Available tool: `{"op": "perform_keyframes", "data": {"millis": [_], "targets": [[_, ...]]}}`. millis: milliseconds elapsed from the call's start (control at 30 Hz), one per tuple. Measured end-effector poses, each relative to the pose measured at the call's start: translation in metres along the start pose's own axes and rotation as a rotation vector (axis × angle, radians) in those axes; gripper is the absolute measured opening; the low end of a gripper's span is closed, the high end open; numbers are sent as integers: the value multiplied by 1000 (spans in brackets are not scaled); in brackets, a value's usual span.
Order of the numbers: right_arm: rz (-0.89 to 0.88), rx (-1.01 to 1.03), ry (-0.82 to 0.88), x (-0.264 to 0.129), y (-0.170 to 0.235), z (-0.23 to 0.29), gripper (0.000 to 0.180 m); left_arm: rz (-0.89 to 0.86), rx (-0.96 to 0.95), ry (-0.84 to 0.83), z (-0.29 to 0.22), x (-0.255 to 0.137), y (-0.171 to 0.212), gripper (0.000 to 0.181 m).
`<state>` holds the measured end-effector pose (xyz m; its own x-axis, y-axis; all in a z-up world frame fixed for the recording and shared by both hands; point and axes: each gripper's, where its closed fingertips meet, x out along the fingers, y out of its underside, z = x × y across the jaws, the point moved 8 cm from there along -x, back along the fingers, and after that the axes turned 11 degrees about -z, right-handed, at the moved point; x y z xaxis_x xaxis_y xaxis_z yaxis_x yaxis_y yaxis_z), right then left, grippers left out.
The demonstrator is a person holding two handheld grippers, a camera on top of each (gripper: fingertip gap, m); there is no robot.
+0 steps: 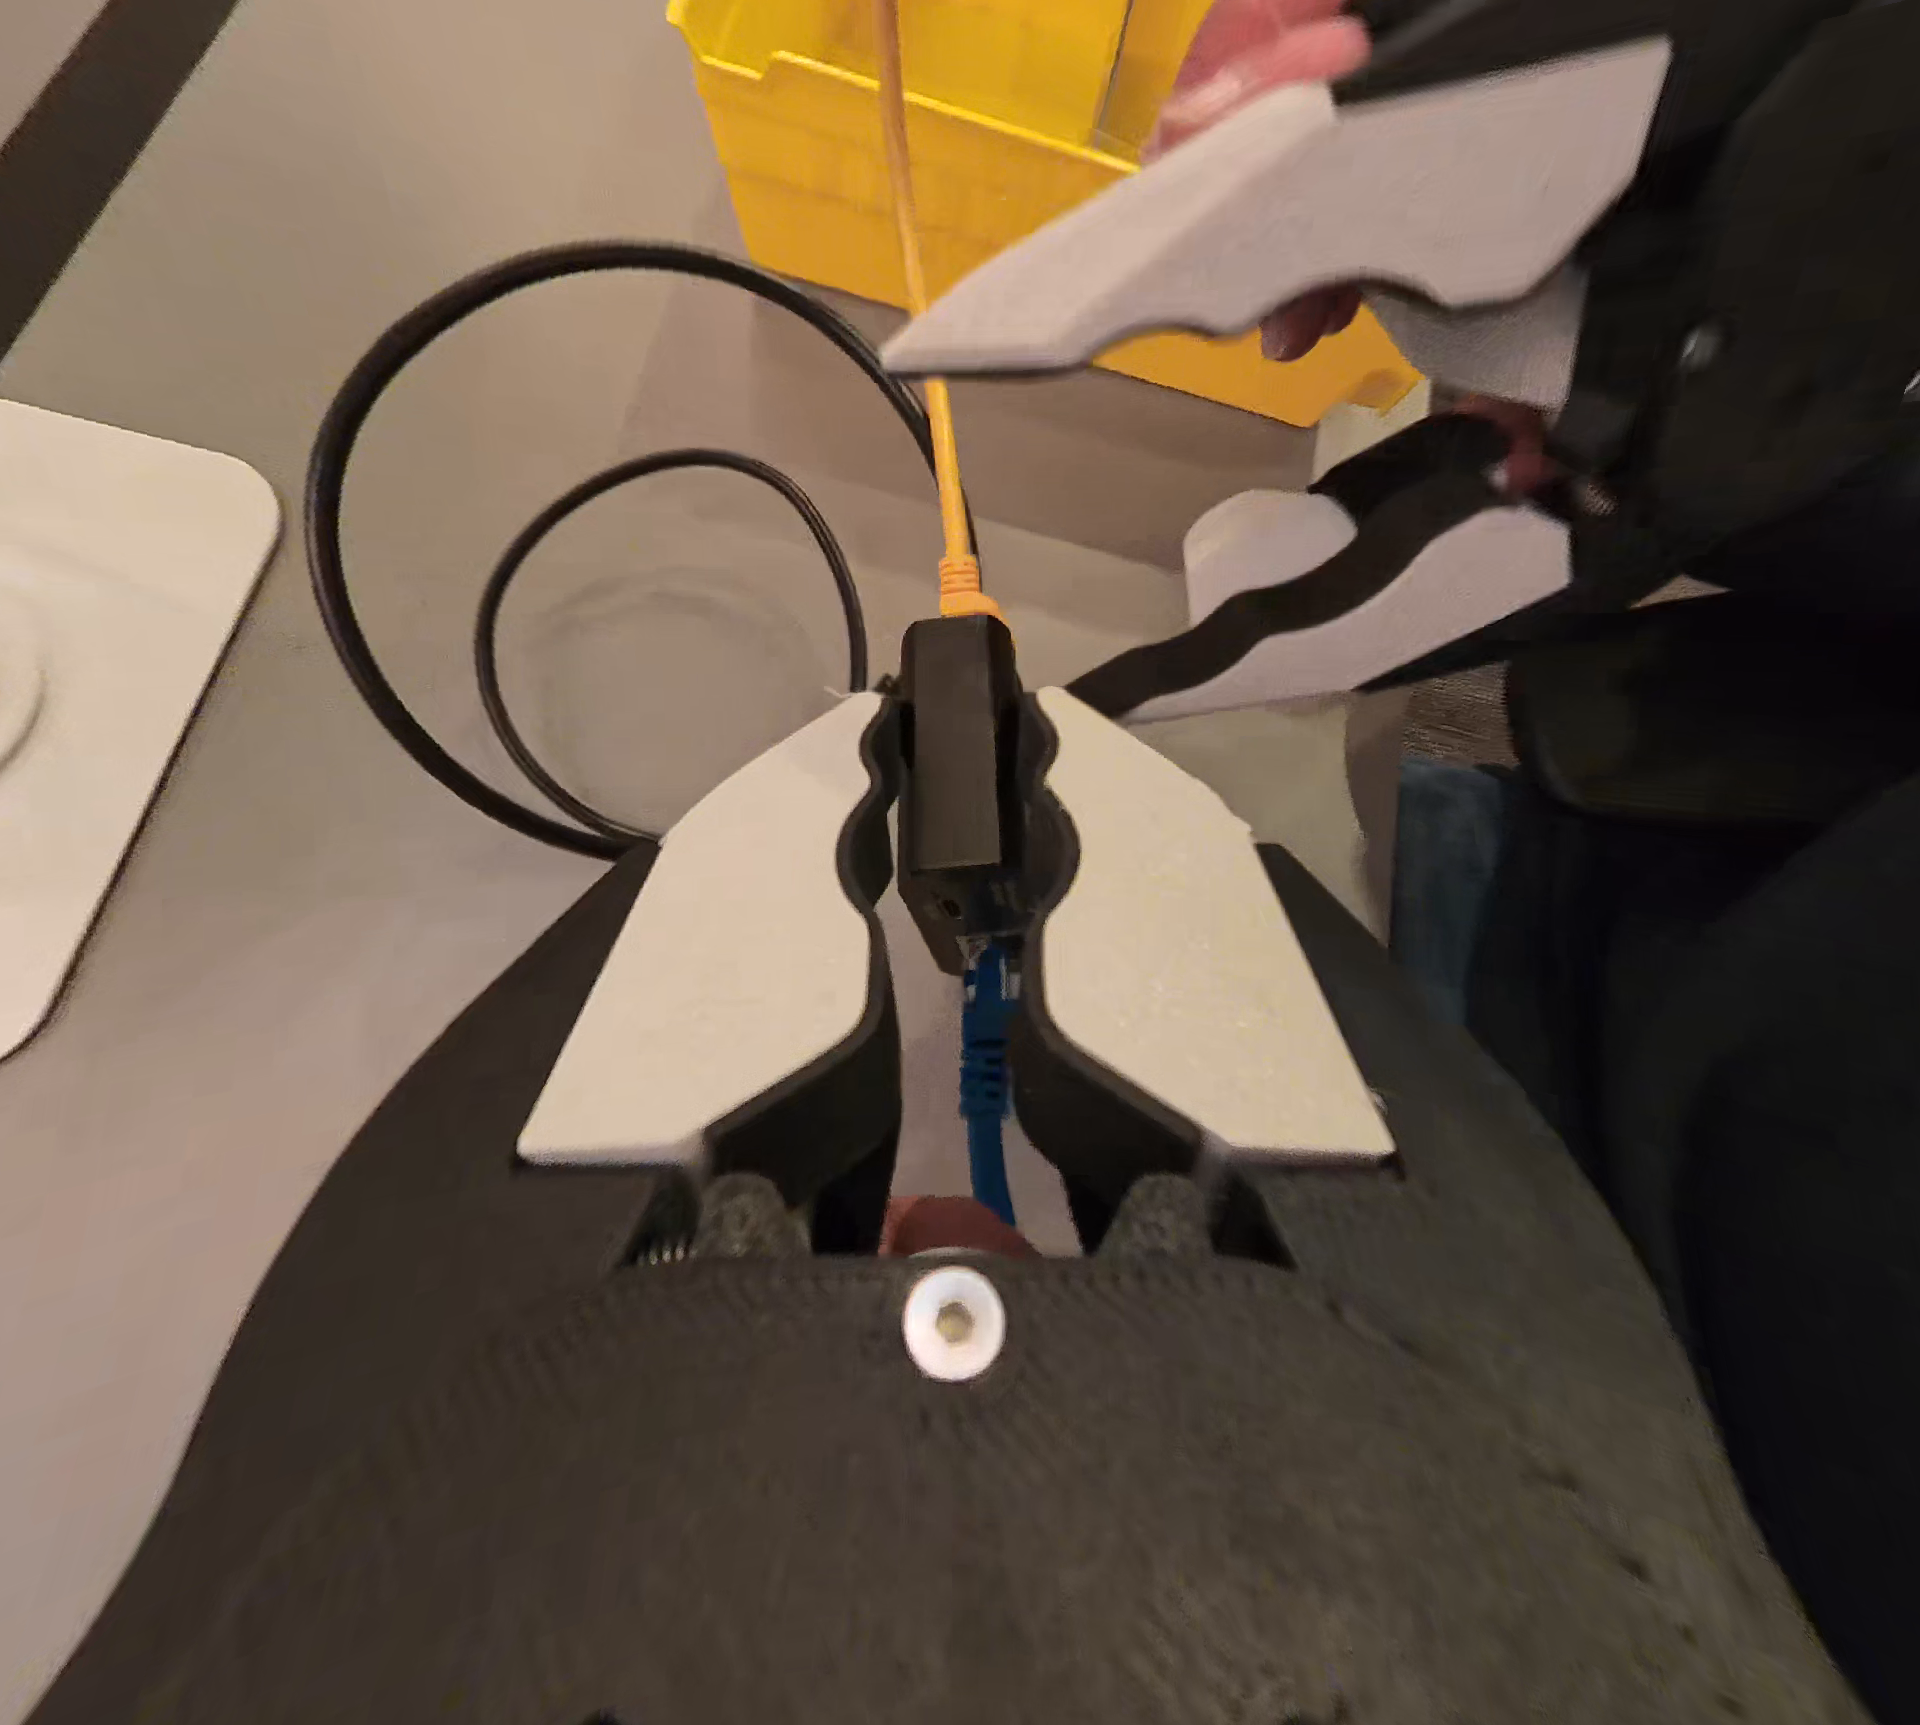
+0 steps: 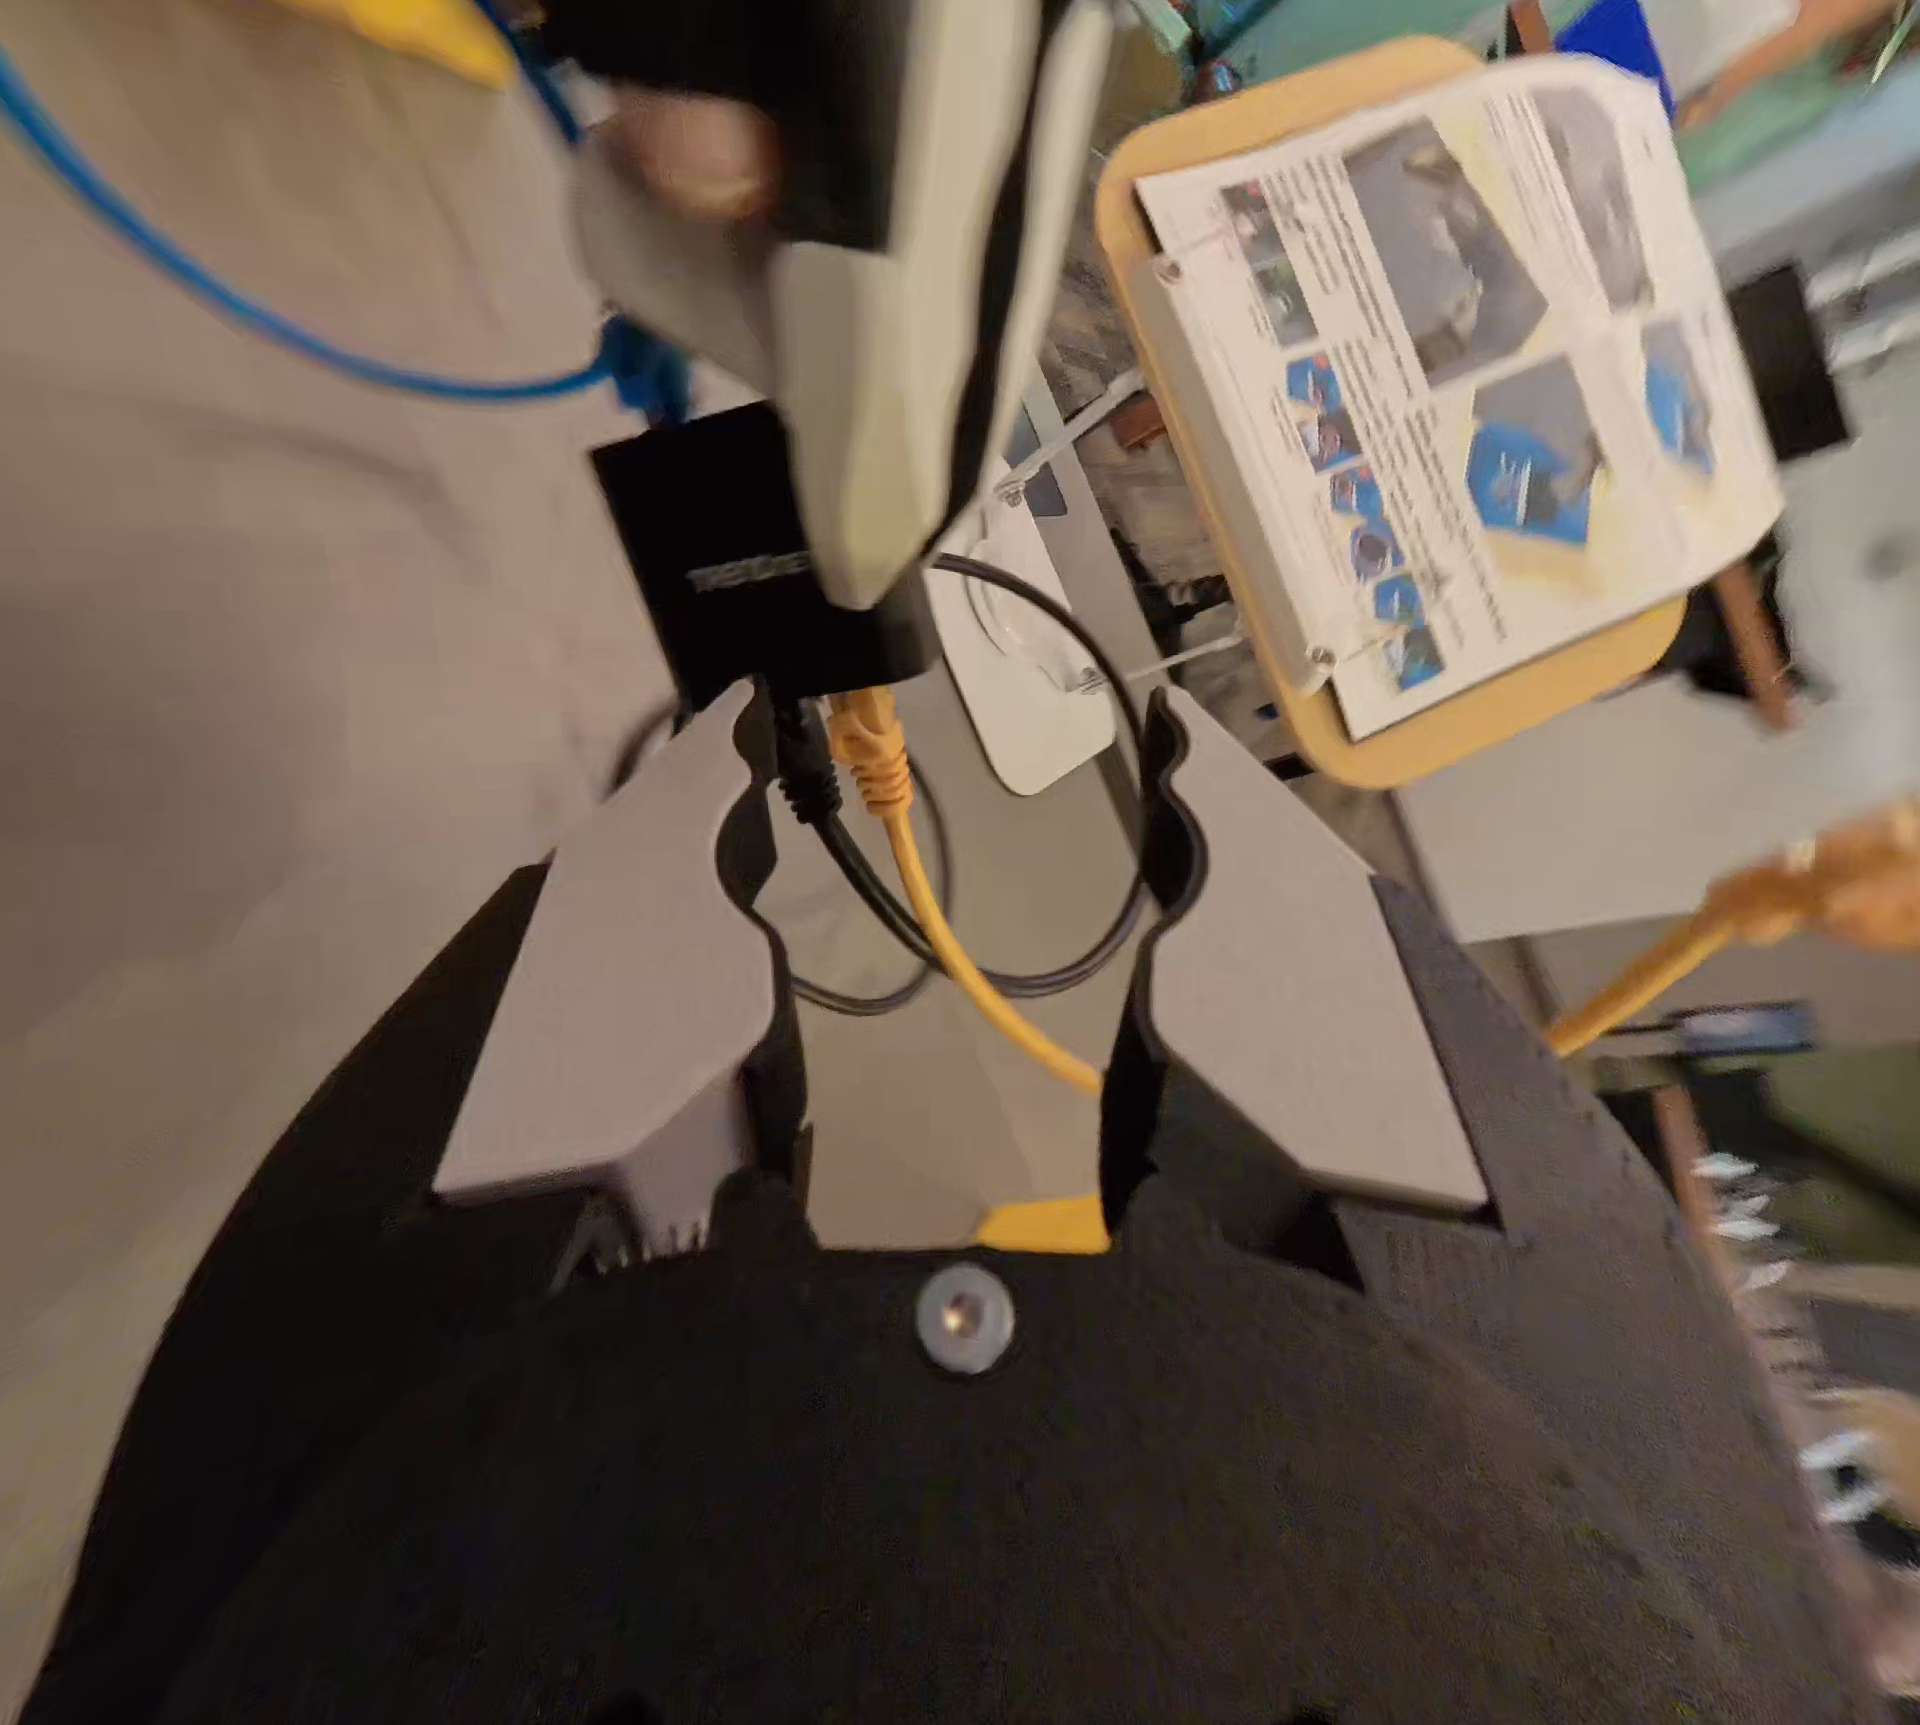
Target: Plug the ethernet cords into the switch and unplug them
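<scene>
The left gripper (image 1: 956, 719) was clamped on the small black plastic switch (image 1: 954, 761), while the right gripper (image 2: 951, 719), fingers apart, faced the yellow ethernet cord (image 2: 878, 766) at 12 o'clock, probably to unplug it next.

Soft, even indoor light is seen in both views, with faint shadows only. Strong wide-angle bending is noted at the edges. Motion blur is heavy in the right wrist view, milder on the right gripper (image 1: 1049, 532) in the left wrist view.

Grey table (image 1: 436, 148) under yellow bin (image 1: 935, 96), coiled black cable (image 1: 395, 387), white pad (image 1: 114, 595)
</scene>
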<state>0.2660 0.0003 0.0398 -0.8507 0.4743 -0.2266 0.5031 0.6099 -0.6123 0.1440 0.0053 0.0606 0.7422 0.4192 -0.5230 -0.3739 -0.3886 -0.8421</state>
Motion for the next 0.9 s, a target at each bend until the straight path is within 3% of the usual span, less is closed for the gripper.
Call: {"op": "perform_keyframes", "data": {"millis": [67, 300, 400, 500, 533, 633, 700, 800, 900], "targets": [[6, -118, -43, 3, -5, 10, 65, -1, -43, 40, 5, -1, 1, 21], [88, -246, -111, 14, -3, 26, 73, -27, -162, 193, 7, -14, 1, 21], [86, -272, -75, 21, -3, 26, 59, -37, -182, 207, 6, -15, 0, 21], [125, -224, -105, 24, 0, 24, 26, -56, -204, 205, 9, -14, 3, 21], [114, -184, -101, 25, 0, 22, 26, -68, -202, 208, 10, -15, 3, 21], [104, -124, -108, 25, 0, 20, 25, -126, -139, 169, 8, -25, -6, 20], [88, -63, -95, 23, 0, 15, 25, -202, -114, 125, 7, -43, -17, 31], [52, 49, -60, 17, 0, 0, 25, -247, 12, 0, 1, -89, -26, 34], [30, 87, -41, 13, -2, -12, 25, -183, 140, -222, 6, -148, -11, 40]]}}
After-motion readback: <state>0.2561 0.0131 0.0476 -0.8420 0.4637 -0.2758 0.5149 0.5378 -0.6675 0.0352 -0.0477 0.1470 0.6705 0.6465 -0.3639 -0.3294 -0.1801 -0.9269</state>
